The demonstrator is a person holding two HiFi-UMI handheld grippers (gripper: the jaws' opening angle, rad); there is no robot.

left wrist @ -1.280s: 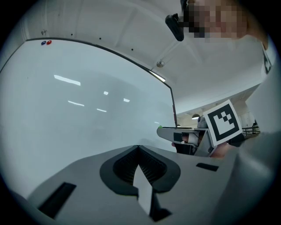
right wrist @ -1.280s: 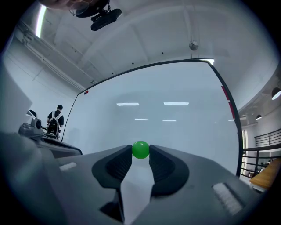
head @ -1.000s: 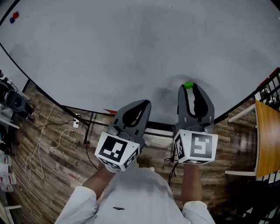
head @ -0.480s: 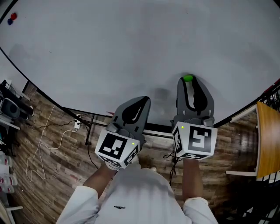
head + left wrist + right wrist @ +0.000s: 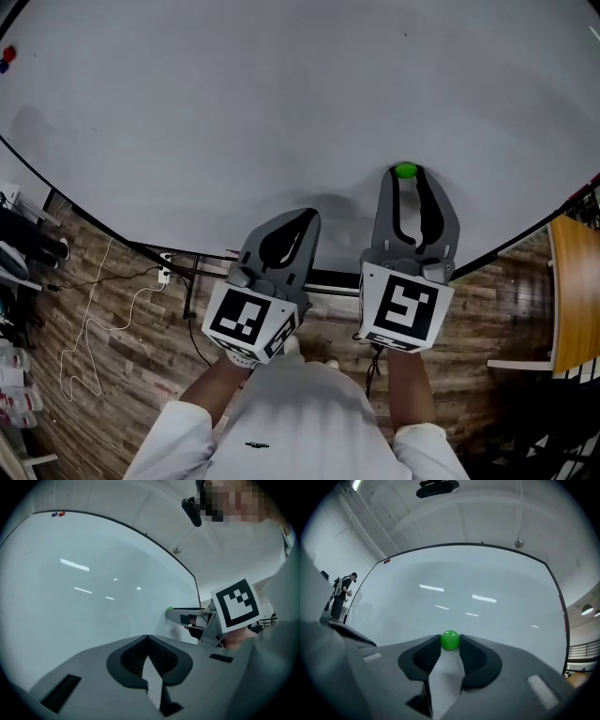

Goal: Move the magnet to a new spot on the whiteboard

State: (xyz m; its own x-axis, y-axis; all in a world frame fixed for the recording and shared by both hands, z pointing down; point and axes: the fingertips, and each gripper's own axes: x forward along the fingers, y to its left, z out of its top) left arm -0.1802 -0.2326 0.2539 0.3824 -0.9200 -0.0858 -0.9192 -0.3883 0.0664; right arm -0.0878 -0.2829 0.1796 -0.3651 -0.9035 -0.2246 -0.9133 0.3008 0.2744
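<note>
My right claw (image 5: 406,176) is matt grey plastic, smooth on the outer shells, with darker ribbed pads inside. The left claw (image 5: 147,638) has the same look. The magnet (image 5: 450,640) is a glossy green ball, plastic by its look, with a small highlight on top. The whiteboard (image 5: 234,103) is smooth and faintly glossy, throwing back light in streaks, with a thin dark edge. The floor (image 5: 112,347) is brown wood planking with a mild sheen. My sleeves (image 5: 173,441) are white matt cloth.

The magnet (image 5: 405,171) sits on the whiteboard (image 5: 281,94), lower right, between the jaws of the right hand-held gripper (image 5: 406,174). The left hand-held gripper (image 5: 310,216) lies just left, lower. 2 small things (image 5: 7,56), perhaps magnets, sit far upper left.
</note>
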